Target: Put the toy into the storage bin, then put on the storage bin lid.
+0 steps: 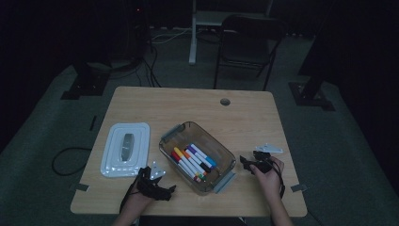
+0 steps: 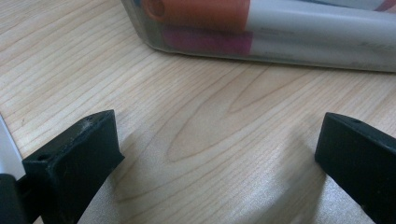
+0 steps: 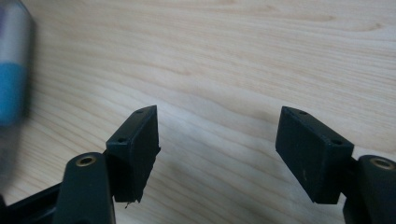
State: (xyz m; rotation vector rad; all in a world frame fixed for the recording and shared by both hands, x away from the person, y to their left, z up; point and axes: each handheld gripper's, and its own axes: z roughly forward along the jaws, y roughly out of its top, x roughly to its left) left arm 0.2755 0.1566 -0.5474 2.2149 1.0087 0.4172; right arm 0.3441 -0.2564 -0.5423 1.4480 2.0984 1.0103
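From above, a light wooden table (image 1: 188, 101) stands in a dim room, a folding chair (image 1: 244, 42) behind its far edge. A clear container (image 1: 175, 157) sits near the middle of the table, set at a slant, with a row of coloured markers (image 1: 193, 162) lying side by side in it. Its white lid (image 1: 125, 149) lies flat to the left, just beside it. The person's left hand holds the left gripper (image 1: 157, 181) on the tabletop near the front edge, below the lid and close to the container's near corner. The right gripper (image 1: 251, 162) rests in the right hand to the container's right, close to it. In the left gripper view, the two black jaws stand wide apart with bare wood between them, nothing gripped; straight ahead is the container's clear wall (image 2: 196, 49), with an orange-capped marker (image 2: 201, 9) and a pink-capped marker (image 2: 205, 41) pressed up against it. In the right gripper view, the jaws are likewise spread over bare wood, holding nothing, and a blurred blue-capped marker (image 3: 11, 93) shows at the left edge.
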